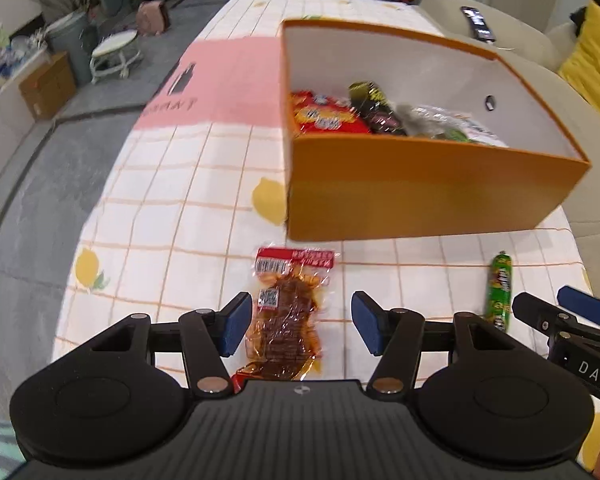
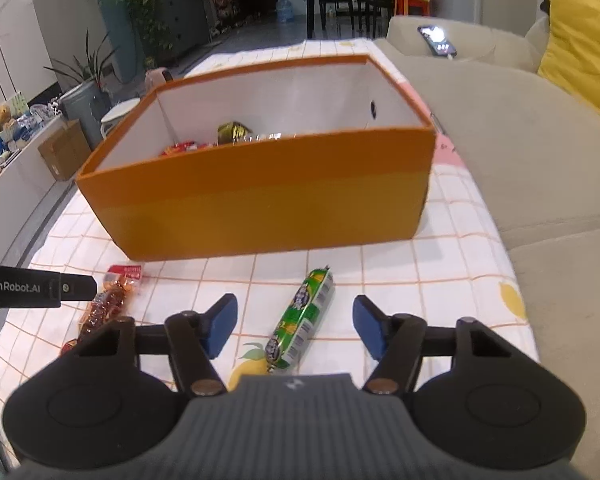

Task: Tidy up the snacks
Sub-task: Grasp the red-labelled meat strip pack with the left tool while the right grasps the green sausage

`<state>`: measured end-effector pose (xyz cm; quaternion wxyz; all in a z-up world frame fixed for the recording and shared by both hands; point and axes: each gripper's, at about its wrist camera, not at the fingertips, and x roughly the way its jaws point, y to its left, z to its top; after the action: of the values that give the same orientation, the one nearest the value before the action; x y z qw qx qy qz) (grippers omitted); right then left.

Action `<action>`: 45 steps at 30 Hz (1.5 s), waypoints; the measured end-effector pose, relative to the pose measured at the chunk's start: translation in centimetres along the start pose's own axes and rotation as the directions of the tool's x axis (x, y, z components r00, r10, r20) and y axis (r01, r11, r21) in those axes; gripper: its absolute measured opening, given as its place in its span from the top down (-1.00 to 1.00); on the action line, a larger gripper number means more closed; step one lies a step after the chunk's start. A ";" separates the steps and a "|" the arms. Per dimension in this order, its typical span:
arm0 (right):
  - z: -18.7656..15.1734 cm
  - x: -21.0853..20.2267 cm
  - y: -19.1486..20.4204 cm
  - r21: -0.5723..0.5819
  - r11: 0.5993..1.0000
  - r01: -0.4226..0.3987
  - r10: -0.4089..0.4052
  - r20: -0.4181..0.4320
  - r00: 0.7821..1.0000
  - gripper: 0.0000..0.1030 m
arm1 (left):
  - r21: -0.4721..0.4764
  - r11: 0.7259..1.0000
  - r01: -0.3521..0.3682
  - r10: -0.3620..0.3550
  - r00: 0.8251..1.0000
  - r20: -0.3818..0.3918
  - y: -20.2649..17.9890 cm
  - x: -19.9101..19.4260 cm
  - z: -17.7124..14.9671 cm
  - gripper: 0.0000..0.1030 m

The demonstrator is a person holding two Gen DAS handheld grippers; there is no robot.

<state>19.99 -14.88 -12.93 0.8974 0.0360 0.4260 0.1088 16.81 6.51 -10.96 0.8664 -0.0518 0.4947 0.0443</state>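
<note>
An orange box (image 1: pixel 420 188) (image 2: pixel 260 208) with a white inside stands on the checked tablecloth and holds several snack packs (image 1: pixel 332 116). In front of it lies a clear packet of brown spicy snack (image 1: pixel 286 312) (image 2: pixel 108 304); my left gripper (image 1: pixel 302 322) hangs open just above it, a blue pad on each side, not pressing. To its right lies a green sausage stick (image 2: pixel 302 318) (image 1: pixel 500 292). My right gripper (image 2: pixel 294 326) straddles the stick with open jaws, pads apart from it.
The tablecloth (image 1: pixel 172 200) has lemon prints and a pink patch at the back. A beige sofa (image 2: pixel 520 152) with a yellow cushion and a phone (image 2: pixel 438 42) borders the table on the right. Grey floor, a stool and plants lie to the left.
</note>
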 end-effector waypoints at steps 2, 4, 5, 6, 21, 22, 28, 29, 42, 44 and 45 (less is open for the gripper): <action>-0.1 0.6 0.0 0.002 1.000 0.005 -0.005 -0.017 1.000 -0.07 | -0.016 1.000 0.000 0.000 1.000 -0.019 0.2 0.8 -0.2 -0.31; -0.2 1.2 0.0 0.001 1.000 0.010 -0.010 -0.031 0.999 -0.06 | -0.012 1.000 -0.012 0.011 0.999 -0.037 0.2 1.4 -0.5 -0.31; -0.3 1.3 -0.1 0.004 1.000 0.010 -0.010 -0.037 0.999 -0.04 | -0.008 1.000 -0.017 0.017 0.999 -0.044 0.2 1.7 -0.6 -0.31; -0.3 1.5 -0.1 0.007 1.000 0.011 -0.011 -0.042 0.999 -0.01 | -0.008 1.000 -0.015 0.015 0.999 -0.049 0.2 1.9 -0.7 -0.31; -0.4 4.0 -0.8 0.030 1.000 -0.006 0.008 -0.088 0.996 0.29 | -0.048 0.999 -0.006 0.002 0.998 -0.069 1.2 3.6 -1.4 -0.33; -0.5 4.1 -0.8 0.031 0.999 -0.009 0.011 -0.091 0.996 0.38 | -0.048 0.999 -0.004 0.001 0.998 -0.066 1.2 3.7 -1.4 -0.34; -0.8 4.6 -0.8 0.023 0.999 -0.030 0.033 -0.105 0.994 0.55 | -0.013 1.000 -0.012 0.012 0.998 -0.061 0.8 4.0 -1.5 -0.30; -1.0 4.7 -0.9 0.023 0.999 -0.033 0.035 -0.108 0.994 0.56 | -0.002 1.000 -0.018 0.018 0.998 -0.060 0.6 4.0 -1.6 -0.30; -1.5 4.1 -0.8 -0.013 1.000 -0.029 0.027 -0.117 0.993 0.60 | 0.092 0.996 -0.009 0.010 1.000 -0.010 -1.7 3.1 -2.3 0.10; -1.6 4.0 -0.7 -0.022 0.999 -0.025 0.022 -0.120 0.993 0.60 | 0.103 0.995 0.000 0.001 1.000 -0.008 -2.1 2.9 -2.5 0.13; -1.6 4.0 -0.6 -0.023 0.999 -0.023 0.020 -0.123 0.992 0.60 | 0.105 0.995 0.001 -0.001 1.000 -0.006 -2.1 2.8 -2.6 0.17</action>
<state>21.32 -14.64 -17.07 0.8686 0.0228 0.4788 0.1255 16.33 4.12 -14.61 0.8664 -0.0067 0.4990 0.0178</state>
